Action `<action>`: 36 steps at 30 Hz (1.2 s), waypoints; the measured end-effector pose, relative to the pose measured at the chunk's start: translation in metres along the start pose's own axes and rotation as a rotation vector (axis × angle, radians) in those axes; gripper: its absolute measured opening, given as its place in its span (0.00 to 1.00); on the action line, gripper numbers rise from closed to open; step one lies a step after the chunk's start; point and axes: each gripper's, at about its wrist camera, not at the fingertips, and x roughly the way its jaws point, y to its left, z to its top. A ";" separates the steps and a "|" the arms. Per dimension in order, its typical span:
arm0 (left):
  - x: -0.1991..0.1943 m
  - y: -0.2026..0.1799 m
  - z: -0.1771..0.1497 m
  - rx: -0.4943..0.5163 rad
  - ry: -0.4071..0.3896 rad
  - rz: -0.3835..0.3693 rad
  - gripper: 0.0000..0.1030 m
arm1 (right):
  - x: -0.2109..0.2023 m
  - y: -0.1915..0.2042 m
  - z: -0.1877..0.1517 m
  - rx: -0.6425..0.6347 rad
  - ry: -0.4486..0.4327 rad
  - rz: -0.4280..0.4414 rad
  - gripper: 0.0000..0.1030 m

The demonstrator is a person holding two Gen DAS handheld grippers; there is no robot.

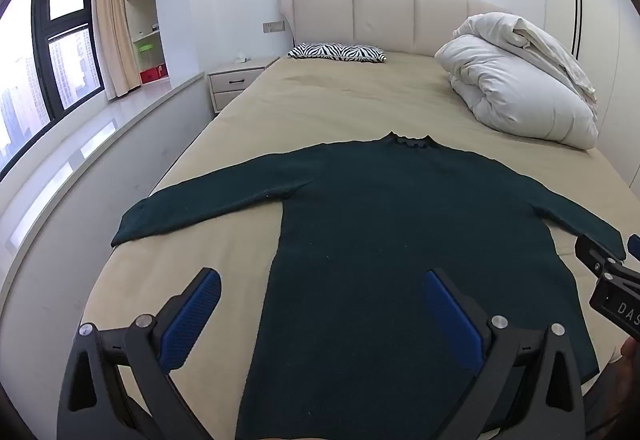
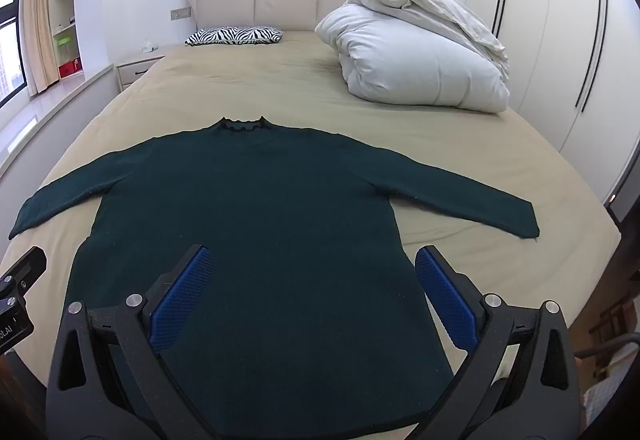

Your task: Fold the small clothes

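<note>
A dark green long-sleeved sweater (image 1: 400, 240) lies flat on the beige bed (image 1: 340, 100), collar toward the headboard, both sleeves spread out; it also shows in the right wrist view (image 2: 260, 220). My left gripper (image 1: 322, 280) is open and empty above the sweater's lower left edge. My right gripper (image 2: 312, 260) is open and empty above the sweater's lower right part. The right gripper's body shows at the right edge of the left wrist view (image 1: 612, 280); the left gripper's body shows at the left edge of the right wrist view (image 2: 16, 288).
A rolled white duvet (image 2: 420, 52) lies at the bed's far right, a zebra pillow (image 2: 234, 35) by the headboard. A nightstand (image 1: 236, 82) and window ledge (image 1: 80, 160) are left of the bed. Wardrobe doors (image 2: 560, 40) stand to the right.
</note>
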 end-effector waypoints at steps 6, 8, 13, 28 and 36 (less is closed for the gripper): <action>0.001 0.002 0.001 0.007 -0.002 0.003 1.00 | 0.000 0.000 0.000 0.000 0.001 0.004 1.00; 0.001 0.004 0.001 0.007 -0.003 0.004 1.00 | 0.000 0.000 -0.001 0.001 0.000 0.005 1.00; -0.001 -0.002 0.001 0.010 -0.004 0.009 1.00 | 0.000 -0.001 -0.003 0.002 0.003 0.003 1.00; -0.003 -0.002 0.001 0.010 -0.007 0.008 1.00 | 0.001 0.000 -0.002 0.000 0.006 0.003 1.00; -0.003 -0.002 0.000 0.010 -0.008 0.008 1.00 | 0.002 0.000 -0.002 0.000 0.008 0.004 1.00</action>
